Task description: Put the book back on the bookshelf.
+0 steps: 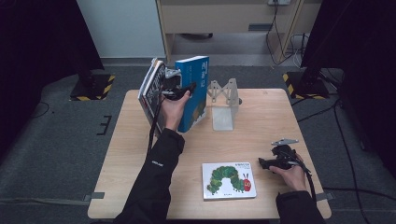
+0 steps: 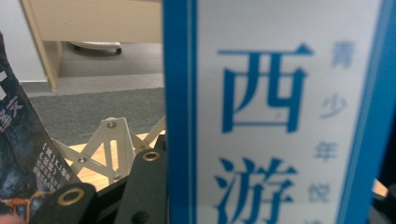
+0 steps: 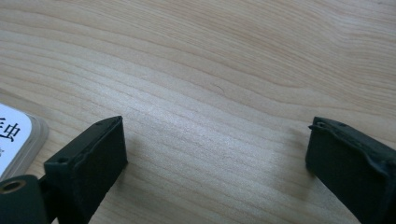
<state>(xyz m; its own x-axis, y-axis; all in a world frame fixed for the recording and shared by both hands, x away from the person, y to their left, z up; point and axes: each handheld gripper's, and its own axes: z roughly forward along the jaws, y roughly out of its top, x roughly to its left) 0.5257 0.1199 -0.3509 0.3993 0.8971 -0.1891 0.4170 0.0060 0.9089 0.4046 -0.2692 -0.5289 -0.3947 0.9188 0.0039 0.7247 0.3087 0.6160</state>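
A blue book (image 1: 193,91) with white Chinese lettering stands upright at the back left of the table. My left gripper (image 1: 180,89) is shut on its edge, and in the left gripper view the book's cover (image 2: 280,112) sits between the black jaws. A dark book (image 1: 152,89) leans just to the left of it. A white metal bookend (image 1: 224,103) stands to the right. A caterpillar picture book (image 1: 229,180) lies flat near the front edge. My right gripper (image 1: 262,163) hovers open just right of it, low over bare wood (image 3: 215,140), with nothing between its fingers.
The wooden table (image 1: 261,126) has bare room in its middle and at the right. The corner of the picture book (image 3: 14,137) shows left of my right gripper's jaws. A desk and cables stand beyond the far edge, over grey carpet.
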